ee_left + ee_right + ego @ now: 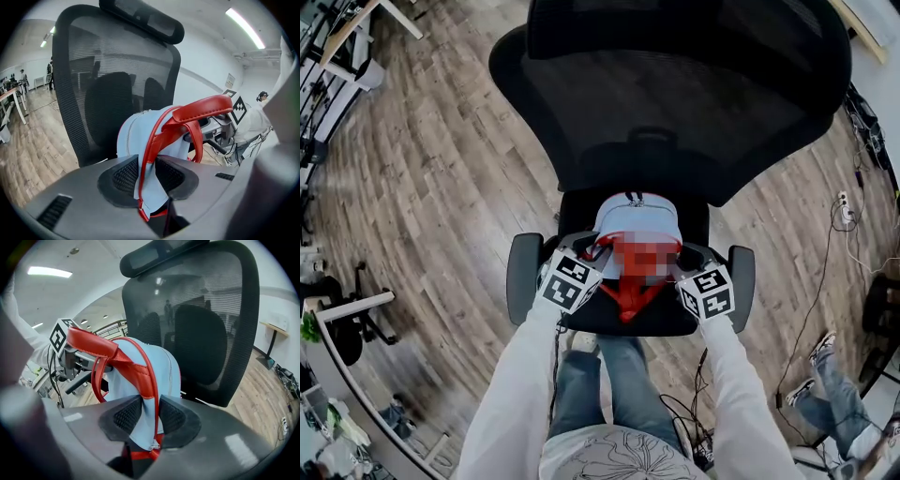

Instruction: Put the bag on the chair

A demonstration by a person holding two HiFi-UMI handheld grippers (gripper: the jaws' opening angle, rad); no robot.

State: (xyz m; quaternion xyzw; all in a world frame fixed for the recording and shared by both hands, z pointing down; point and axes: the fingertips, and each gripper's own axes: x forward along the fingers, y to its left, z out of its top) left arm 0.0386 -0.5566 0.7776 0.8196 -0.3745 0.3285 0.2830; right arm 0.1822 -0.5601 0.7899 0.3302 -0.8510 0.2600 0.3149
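Almost down: the left gripper (150, 177) and right gripper (151, 417) each pinch the pale-blue bag's (637, 220) red-trimmed fabric, holding it upright, long axis vertical, low over the chair's (675, 103) seat, straps toward the person. Likely next: settle it, then release both jaws.
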